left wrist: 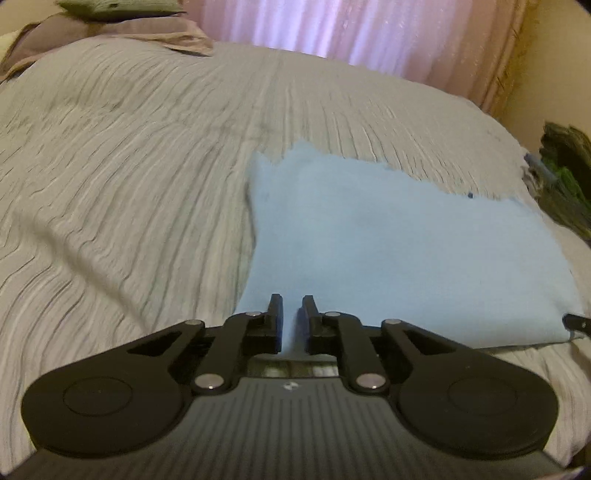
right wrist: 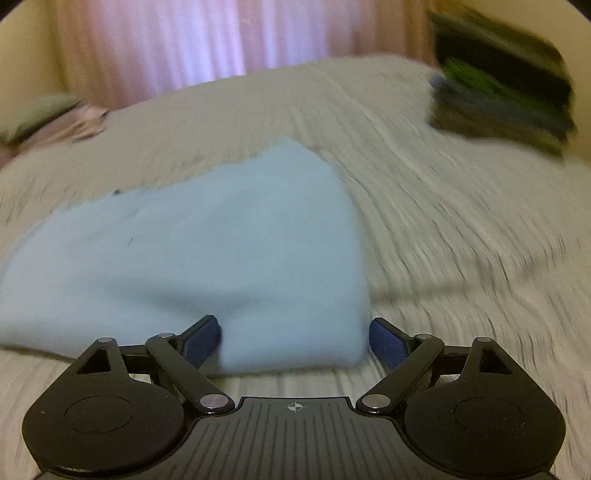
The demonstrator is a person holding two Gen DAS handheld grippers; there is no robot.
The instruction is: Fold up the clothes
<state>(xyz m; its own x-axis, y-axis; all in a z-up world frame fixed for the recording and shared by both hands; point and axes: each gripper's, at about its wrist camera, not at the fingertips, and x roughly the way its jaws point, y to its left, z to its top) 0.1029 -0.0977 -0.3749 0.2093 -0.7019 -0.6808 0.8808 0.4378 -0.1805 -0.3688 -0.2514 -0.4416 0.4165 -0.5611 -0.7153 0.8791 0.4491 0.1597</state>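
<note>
- Black-framed left gripper (left wrist: 292, 317): the 2 jaws are drawn nearly together with a thin strip of pale blue cloth showing in the slit between them; it reads as a pinch on the near hem, though the actual clamp cannot be confirmed.
- Right gripper (right wrist: 294, 341), black-linked with blue-padded fingers (right wrist: 388, 343): jaws spread wide, straddling the near right corner of the same cloth, gripping nothing.
- Pale blue soft knitted garment (left wrist: 388, 251): lies on the bed in a thick, roughly rectangular slab, near edge rounded as a fold would be, far edge ragged and stepped. It appears folded at least 1 time; whether a further fold is due cannot be settled.
- Handling judgement: any lift should take both near corners level and at equal height, catching all layers, or the slab will skew and sag.
- Pose: both tools are held low and nearly flat to the bed, pointing toward the pink curtain (left wrist: 332, 33). The right view is smeared by motion blur.
- Surroundings: grey ribbed bedspread (left wrist: 129, 166); a dark stack of folded clothes (right wrist: 502, 81) at the far right, well apart.
</note>
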